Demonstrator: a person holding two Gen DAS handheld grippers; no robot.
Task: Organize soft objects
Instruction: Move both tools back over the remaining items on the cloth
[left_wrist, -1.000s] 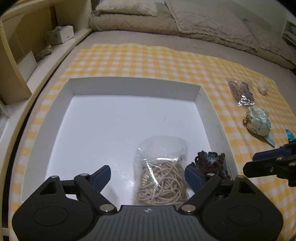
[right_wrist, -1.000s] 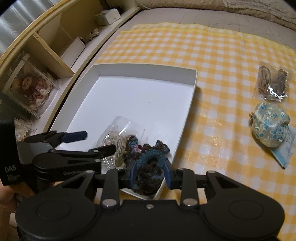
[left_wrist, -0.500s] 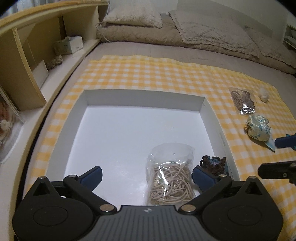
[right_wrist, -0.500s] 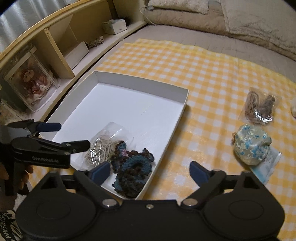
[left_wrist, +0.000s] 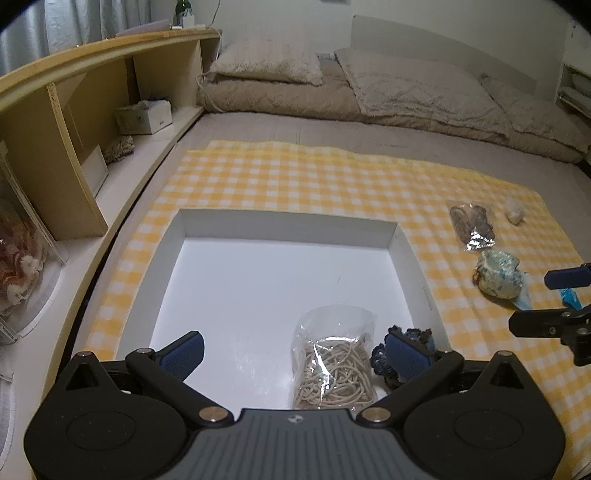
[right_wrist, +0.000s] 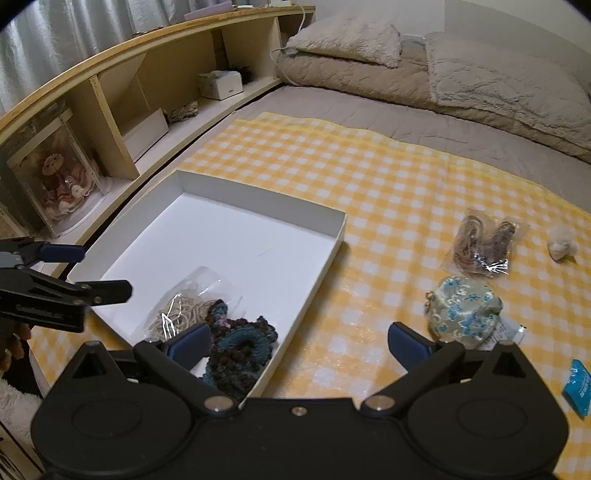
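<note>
Released now, crocheted scrunchie (right_wrist: 236, 350) lies in white box (left_wrist: 288, 225) beside bagged cord (left_wrist: 332, 365) — both hand-held grippers (left (left_wrist: 295, 352), right (right_wrist: 297, 341)) wide.

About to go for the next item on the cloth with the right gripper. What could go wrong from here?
1. The floral pouch lies partly on a blue-printed packet; a low grasp may drag both.
2. The crocheted piece sits against the white box wall nearest the right gripper, which could snag it in passing.
3. The glossy bag of brown cords may slip from the jaws.
</note>
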